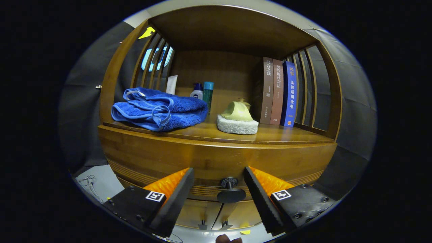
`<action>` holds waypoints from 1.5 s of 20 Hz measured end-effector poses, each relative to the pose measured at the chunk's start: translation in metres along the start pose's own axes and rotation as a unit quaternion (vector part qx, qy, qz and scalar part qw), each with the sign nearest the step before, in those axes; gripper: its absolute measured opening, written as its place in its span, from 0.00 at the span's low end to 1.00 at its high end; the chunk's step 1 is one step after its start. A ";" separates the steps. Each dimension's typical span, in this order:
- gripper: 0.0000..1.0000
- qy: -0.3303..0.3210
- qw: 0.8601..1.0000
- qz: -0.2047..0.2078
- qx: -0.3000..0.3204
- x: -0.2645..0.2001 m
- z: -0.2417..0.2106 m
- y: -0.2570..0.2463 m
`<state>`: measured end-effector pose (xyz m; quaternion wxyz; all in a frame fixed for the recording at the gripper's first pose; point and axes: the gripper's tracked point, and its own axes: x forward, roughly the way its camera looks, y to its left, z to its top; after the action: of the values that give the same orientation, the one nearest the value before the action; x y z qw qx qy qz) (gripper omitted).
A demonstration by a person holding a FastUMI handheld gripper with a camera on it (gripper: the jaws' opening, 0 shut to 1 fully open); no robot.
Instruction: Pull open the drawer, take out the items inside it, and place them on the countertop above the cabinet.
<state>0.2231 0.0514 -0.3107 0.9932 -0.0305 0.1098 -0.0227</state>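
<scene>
A wooden cabinet stands ahead, its drawer front closed under the countertop. The drawer's dark round knob sits between my two fingers, level with their tips. My gripper is open, its black pads flanking the knob without touching it. The drawer's contents are hidden.
On the countertop lie a folded blue towel at the left, a pale cup-like object on a white pad in the middle, and three upright books at the right. Bottles stand at the back. Two lower door knobs show beneath the drawer.
</scene>
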 end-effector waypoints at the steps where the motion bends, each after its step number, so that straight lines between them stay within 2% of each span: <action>1: 1.00 0.003 1.000 0.002 -0.003 0.000 -0.001 0.000; 5: 1.00 -0.013 1.000 0.013 0.000 -0.021 0.020 0.001; 13: 0.99 -0.059 0.998 0.025 0.021 -0.116 0.102 0.000; 26: 0.99 -0.065 0.996 0.001 0.057 -0.224 0.213 -0.058; 30: 0.99 -0.078 0.994 0.013 0.072 -0.249 0.232 -0.063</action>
<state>0.0287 0.0139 -0.0267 0.9986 0.0410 0.0302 -0.0155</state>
